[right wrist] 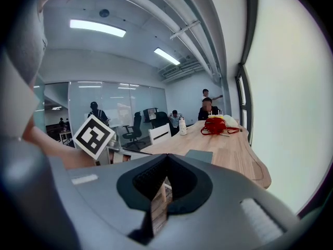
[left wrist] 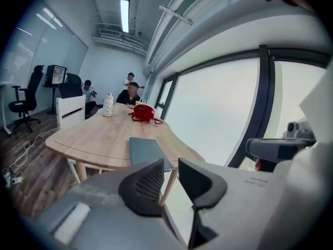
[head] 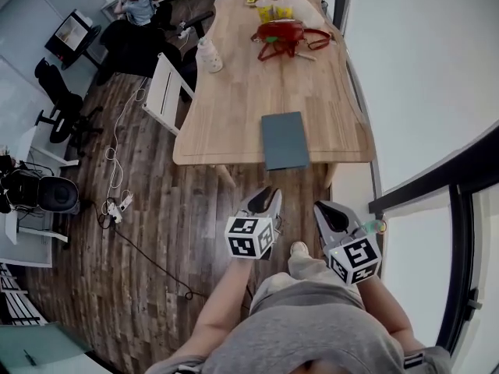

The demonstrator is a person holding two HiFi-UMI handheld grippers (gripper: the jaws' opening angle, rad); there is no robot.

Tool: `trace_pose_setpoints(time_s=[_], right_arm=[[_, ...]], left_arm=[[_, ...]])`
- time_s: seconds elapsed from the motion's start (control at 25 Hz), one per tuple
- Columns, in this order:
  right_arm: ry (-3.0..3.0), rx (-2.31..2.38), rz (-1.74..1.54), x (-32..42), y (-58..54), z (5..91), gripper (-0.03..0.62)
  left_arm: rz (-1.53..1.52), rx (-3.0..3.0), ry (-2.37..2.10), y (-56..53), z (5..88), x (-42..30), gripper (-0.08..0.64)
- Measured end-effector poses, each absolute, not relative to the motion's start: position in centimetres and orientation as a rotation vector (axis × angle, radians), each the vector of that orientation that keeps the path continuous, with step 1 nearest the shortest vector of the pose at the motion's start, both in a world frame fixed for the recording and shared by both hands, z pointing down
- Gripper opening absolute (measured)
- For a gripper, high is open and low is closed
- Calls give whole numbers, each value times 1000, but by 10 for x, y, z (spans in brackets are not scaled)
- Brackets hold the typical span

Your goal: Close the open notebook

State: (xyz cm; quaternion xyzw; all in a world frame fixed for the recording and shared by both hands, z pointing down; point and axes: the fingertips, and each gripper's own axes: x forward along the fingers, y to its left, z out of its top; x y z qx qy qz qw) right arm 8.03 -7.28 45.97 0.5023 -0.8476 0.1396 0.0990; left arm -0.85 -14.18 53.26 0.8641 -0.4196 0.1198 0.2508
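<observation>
The notebook lies closed, grey-teal cover up, at the near edge of the wooden table. It shows too in the left gripper view, notebook, and in the right gripper view, notebook. Both grippers hang over the floor in front of the table, short of the notebook and apart from it. My left gripper stands open with a narrow gap and nothing between its jaws. My right gripper is shut, its tips meeting on nothing.
A red bag and a white jug stand farther back on the table. A white chair is at its left side. Cables and a power strip lie on the wooden floor. People sit at the far end. A window wall runs along the right.
</observation>
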Motion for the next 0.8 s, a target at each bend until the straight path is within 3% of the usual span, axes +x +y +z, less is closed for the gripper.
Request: trace_pose_setpoints(time_s=[0.36,0.8], right_arm=[[-2546,1465,389,36,-15,446,2],[-2574,1457,389,-6,62,437,2]], left_arm=[[261,2351,-1259,-70,493,-75,15],[205,2366,-1297,23,465,-122,5]])
